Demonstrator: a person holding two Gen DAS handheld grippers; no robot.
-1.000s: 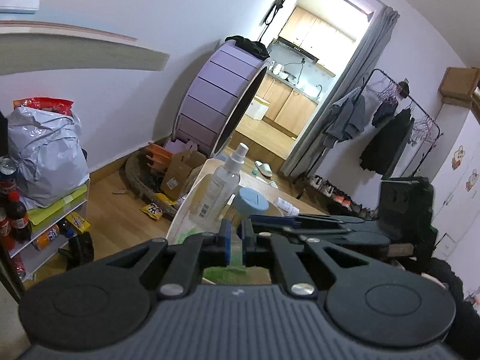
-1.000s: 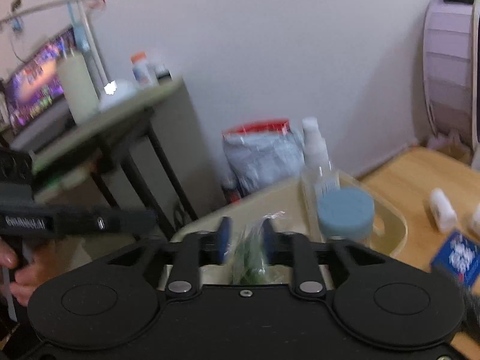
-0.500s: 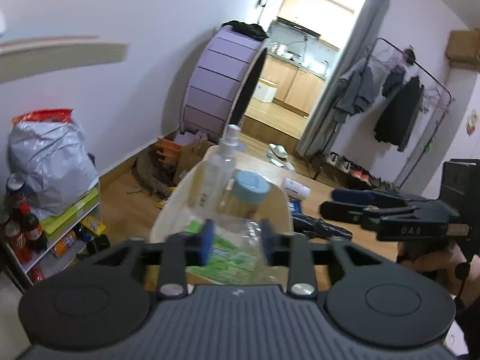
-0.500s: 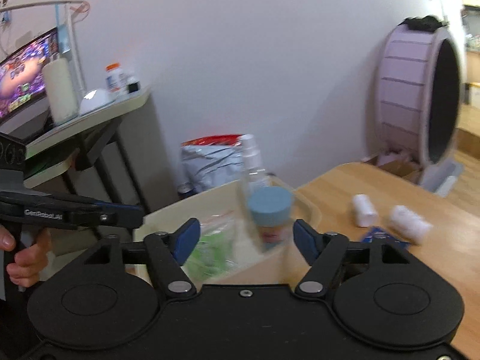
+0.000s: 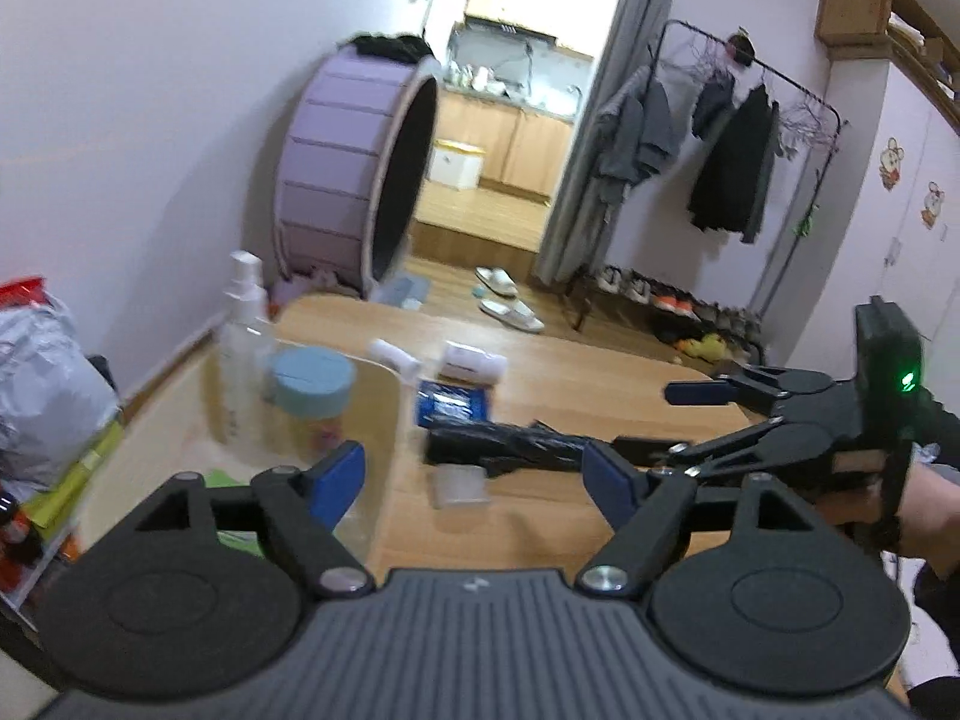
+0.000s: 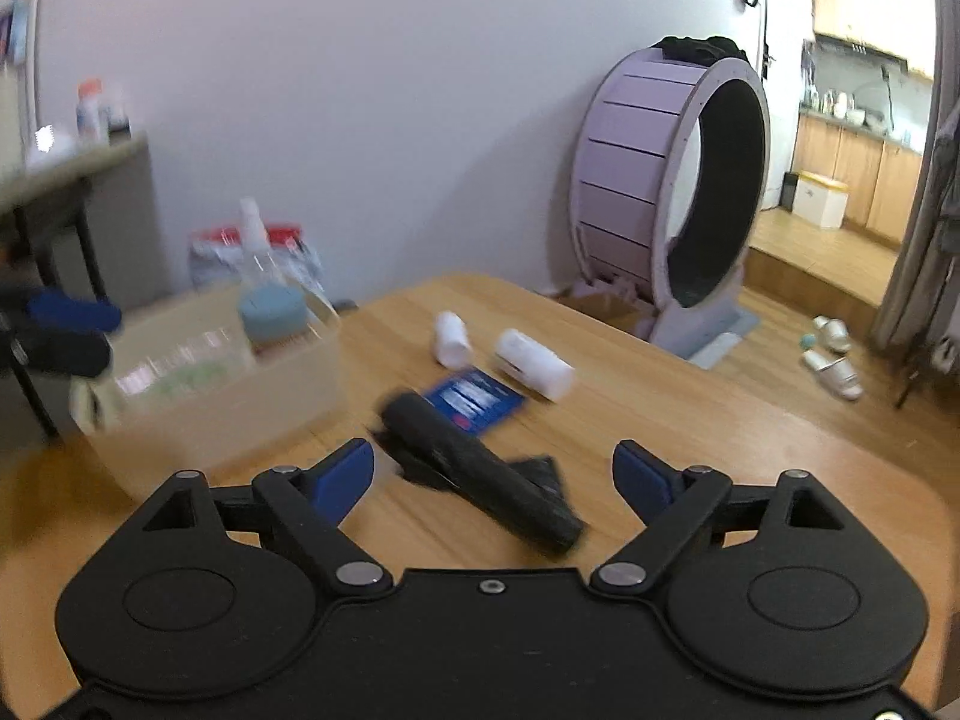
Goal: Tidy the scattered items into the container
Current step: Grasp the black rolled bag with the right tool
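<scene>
- We see no brand, label or writing sharp enough to read; the blue packet bears pale print that is blurred, and the spray bottle's label is a smear.
- We take the beige container as our landmark. It sits at one end of a wooden table.
- Inside the container stand the clear spray bottle with a white cap and a jar with a light blue lid, touching or nearly so; something green and white lies lower in it.
- Just outside the container on the table lies a black rolled bundle, with the blue packet touching its far end.
- Farther from the container than the packet lie two white rolls, side by side and near each other.
- In the left wrist view a small clear flat piece lies by the bundle, near the container's wall.
- Our left gripper stands wide apart and holds nothing; its jaws have just been opening. One fingertip is over the container's edge, the other over the table, the bundle's end beyond the gap.
- Our right gripper is also spread wide and empty, its jaws just opening; the black bundle lies between and beyond its blue pads, untouched, the container off to its left.
- A hand holds the right gripper in the left wrist view.
</scene>
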